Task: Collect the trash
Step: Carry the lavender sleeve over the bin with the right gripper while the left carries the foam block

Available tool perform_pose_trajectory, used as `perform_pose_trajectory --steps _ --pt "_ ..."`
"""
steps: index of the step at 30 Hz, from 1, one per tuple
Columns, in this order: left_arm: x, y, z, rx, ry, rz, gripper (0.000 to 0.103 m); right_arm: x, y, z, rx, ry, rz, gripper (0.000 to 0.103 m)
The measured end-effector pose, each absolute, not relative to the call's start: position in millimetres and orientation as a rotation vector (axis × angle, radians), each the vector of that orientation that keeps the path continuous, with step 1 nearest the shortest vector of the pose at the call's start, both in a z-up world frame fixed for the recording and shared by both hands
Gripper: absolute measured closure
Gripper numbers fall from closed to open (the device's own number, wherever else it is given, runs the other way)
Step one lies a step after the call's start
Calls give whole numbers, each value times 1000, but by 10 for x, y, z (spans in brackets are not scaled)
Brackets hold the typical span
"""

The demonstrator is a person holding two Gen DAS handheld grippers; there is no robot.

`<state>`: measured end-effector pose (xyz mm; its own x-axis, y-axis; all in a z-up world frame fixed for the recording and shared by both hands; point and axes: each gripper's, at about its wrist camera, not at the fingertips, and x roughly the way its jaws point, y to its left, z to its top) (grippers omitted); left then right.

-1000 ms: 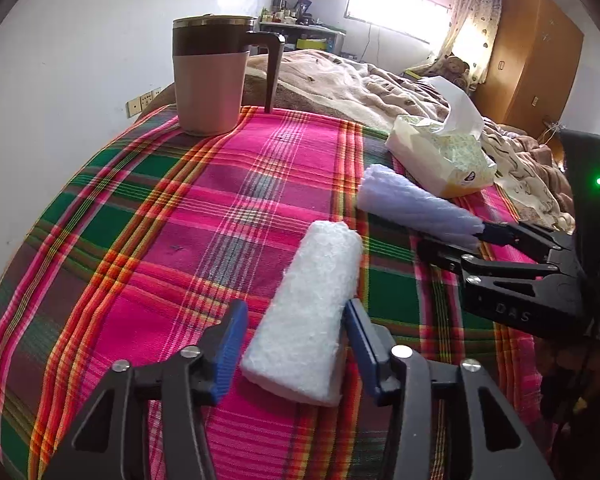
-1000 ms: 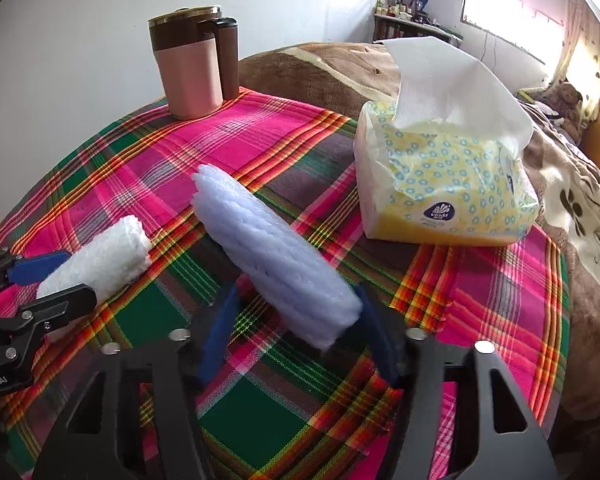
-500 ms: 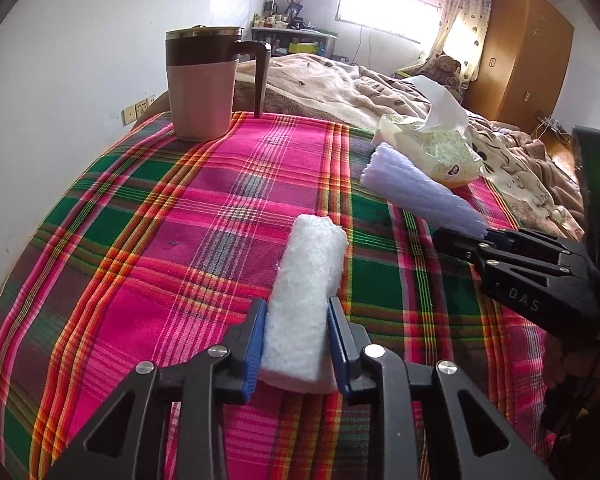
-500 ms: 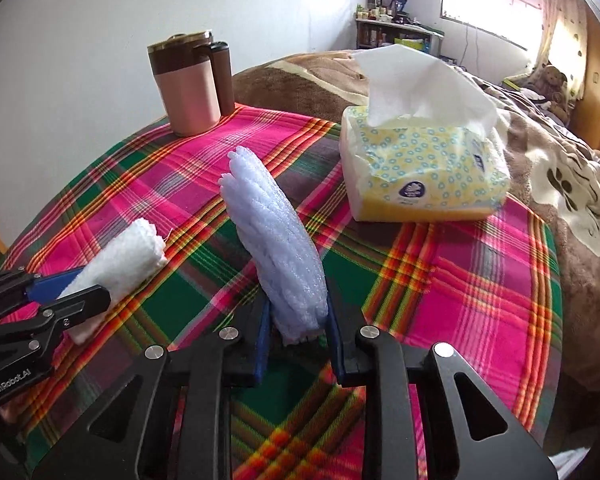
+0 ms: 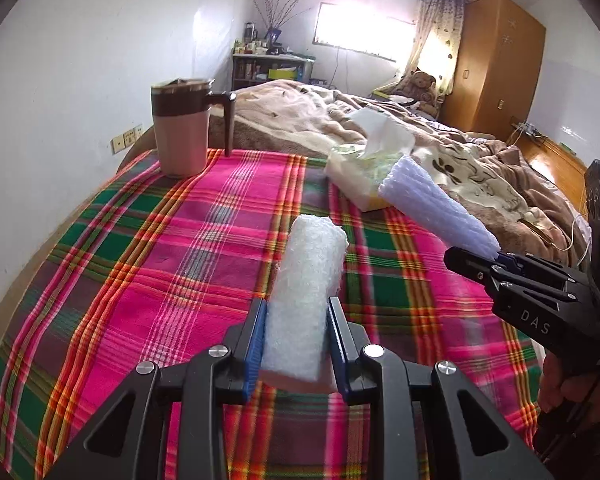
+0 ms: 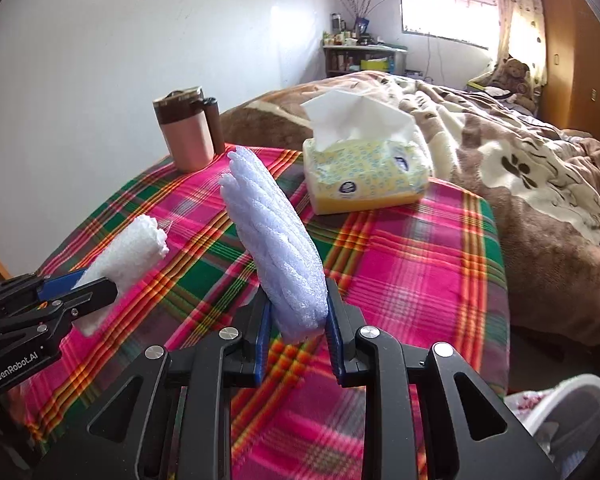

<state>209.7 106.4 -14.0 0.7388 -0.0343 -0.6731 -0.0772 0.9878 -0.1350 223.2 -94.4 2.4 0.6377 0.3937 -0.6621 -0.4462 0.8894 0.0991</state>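
Our left hand-held gripper (image 5: 296, 344) is clenched on a white foam roll (image 5: 306, 288), its blue pads (image 5: 256, 344) pressing the roll's near end from both sides. The roll's long axis runs straight ahead of this gripper, along the fingers, with the far end tilted slightly upward and raised off the plaid cloth (image 5: 140, 264) that covers the counter. Our right hand-held gripper (image 6: 296, 344) is likewise grasping a lavender foam roll (image 6: 272, 248) by its near end. That roll also points forward and away from its gripper, rising and leaning a little to the left, clear of the cloth.

Seen from the left wrist, the right gripper (image 5: 496, 260) sits off to the right, and the lavender roll (image 5: 436, 208) sticks out from it toward the upper left, its far end near the tissue pack (image 5: 360, 176). Seen from the right wrist, the left gripper (image 6: 72, 292) lies to the left, with the white roll (image 6: 124, 256) angling up and to the right from it. The two rolls are apart.

Ahead and to the left of both grippers a pink mug (image 5: 184, 132) with a brown lid stands upright on the cloth. The tissue pack (image 6: 364, 176) lies ahead and to the right of the right gripper, a sheet sticking up from it. Beyond the counter lies a bed (image 6: 520, 176) with a brown blanket.
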Motion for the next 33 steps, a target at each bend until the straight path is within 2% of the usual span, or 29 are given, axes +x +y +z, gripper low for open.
perform_pose_trajectory --steps 15,33 --pt "1599 545 221 -113 663 -70 73 1625 -1513 239 -2 667 401 78" --pt "1255 -353 415 -56 620 -250 73 972 -2373 358 108 605 202 78"
